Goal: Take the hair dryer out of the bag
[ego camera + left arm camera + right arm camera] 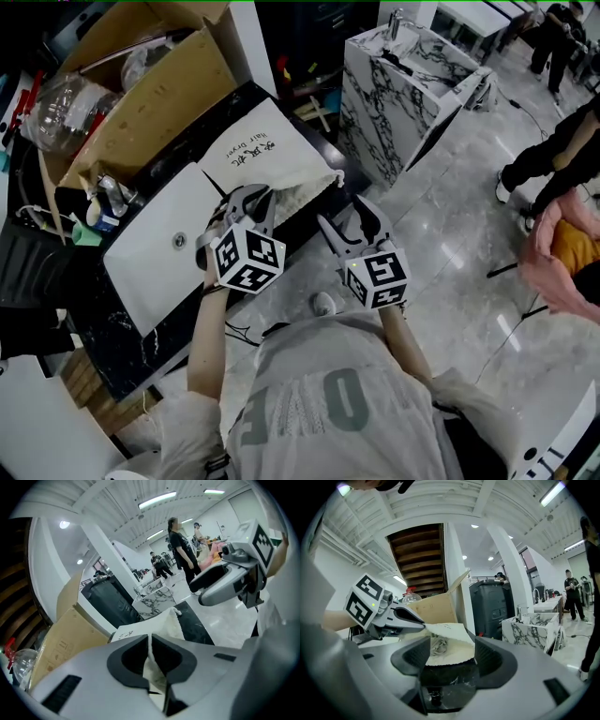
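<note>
- We cannot see the hair dryer itself in any view. It is not out on the counter, and the cream cloth drawstring bag (272,161) lies flat with its gathered mouth toward the two grippers.
- In the right gripper view something grey and crumpled sits just inside the mouth of the bag (450,637). It may be a cord, but we cannot tell.
- Black script on the bag's upper face reads "Hair dryer", with a line of characters beside it that is too small for us to read.
- The bag rests on a black marble counter (103,347), just beside a white rectangular sink basin (155,253) set into it.
- Behind the bag stands an open brown cardboard box (159,108), with a clear plastic bottle (56,111) at its left edge.
- The left gripper (258,194) has its jaws pressed together on a fold of the bag's cloth at the mouth. In its own view the fabric (161,623) runs up from between the pads.
- The right gripper (343,214) hangs just off the counter's edge with its jaws spread. Nothing is between them, and they face the bag's mouth.
</note>
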Motion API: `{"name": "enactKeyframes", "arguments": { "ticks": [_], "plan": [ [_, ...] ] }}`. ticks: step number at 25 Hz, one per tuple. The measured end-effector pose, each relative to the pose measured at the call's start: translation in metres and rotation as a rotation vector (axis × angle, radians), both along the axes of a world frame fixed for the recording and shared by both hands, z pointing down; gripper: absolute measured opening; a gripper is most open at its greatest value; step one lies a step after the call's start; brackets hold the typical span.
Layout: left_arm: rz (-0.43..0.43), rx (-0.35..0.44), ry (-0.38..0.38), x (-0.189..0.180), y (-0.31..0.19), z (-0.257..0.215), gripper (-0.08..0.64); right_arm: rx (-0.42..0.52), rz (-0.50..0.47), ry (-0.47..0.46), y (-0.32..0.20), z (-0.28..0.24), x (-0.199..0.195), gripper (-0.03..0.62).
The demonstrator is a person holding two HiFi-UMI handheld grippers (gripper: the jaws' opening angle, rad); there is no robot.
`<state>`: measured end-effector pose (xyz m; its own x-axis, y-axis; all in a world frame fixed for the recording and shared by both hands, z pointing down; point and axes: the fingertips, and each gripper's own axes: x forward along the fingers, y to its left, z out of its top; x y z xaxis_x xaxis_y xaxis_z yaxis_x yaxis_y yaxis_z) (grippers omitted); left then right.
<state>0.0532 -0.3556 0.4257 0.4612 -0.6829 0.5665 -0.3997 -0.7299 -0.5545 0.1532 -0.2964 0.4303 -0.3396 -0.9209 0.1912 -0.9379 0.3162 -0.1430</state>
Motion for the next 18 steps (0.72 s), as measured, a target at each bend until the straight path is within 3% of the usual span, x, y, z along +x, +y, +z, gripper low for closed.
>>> {"name": "enactKeyframes", "arguments": {
  "ticks": [8, 18],
  "plan": [
    [-0.060, 0.075, 0.115, -0.002, -0.026, -0.059, 0.043, 0.010, -0.028, -0.007, 0.000, -0.007, -0.006, 0.299],
    [-0.070, 0.079, 0.133, 0.000, -0.031, -0.068, 0.043, 0.018, -0.054, -0.030, -0.004, -0.015, -0.008, 0.299]
  ]
}}
